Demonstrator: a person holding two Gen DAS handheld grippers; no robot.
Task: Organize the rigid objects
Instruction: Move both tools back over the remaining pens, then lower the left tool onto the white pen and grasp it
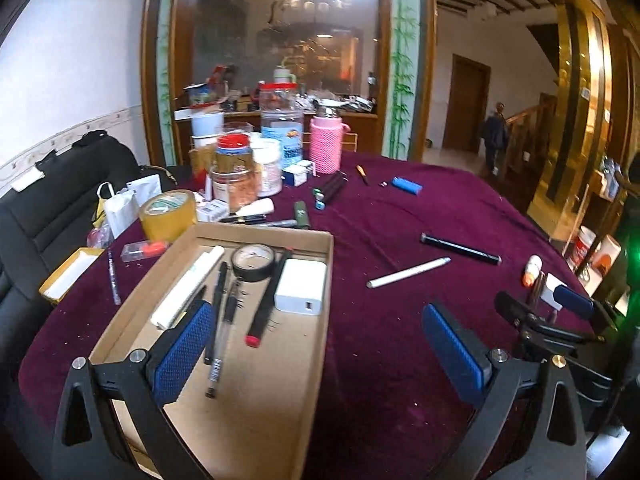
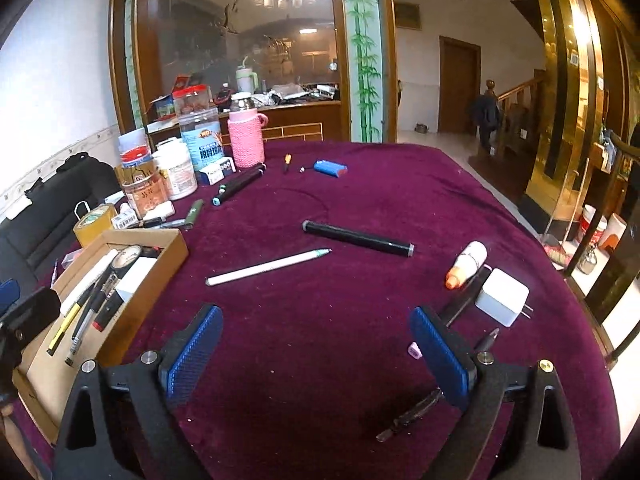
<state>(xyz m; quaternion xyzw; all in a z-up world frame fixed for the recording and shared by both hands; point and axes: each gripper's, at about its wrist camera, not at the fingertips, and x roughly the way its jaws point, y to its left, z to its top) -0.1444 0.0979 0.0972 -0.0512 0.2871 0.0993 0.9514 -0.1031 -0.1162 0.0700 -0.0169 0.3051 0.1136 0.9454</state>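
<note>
Fingers of my right gripper are standing spread and empty, and the white pen is lying ahead of them, its long axis crosswise, nearer than to my left gripper, also spread, over the cardboard box.

Left tool and right tool, both wide apart, fingers empty.

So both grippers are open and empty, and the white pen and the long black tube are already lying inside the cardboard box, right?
Not quite. Both the left gripper and right gripper are open and empty, but the white pen and the long black tube lie on the purple tablecloth, outside the cardboard box. The right wrist view shows it most clearly.
</note>
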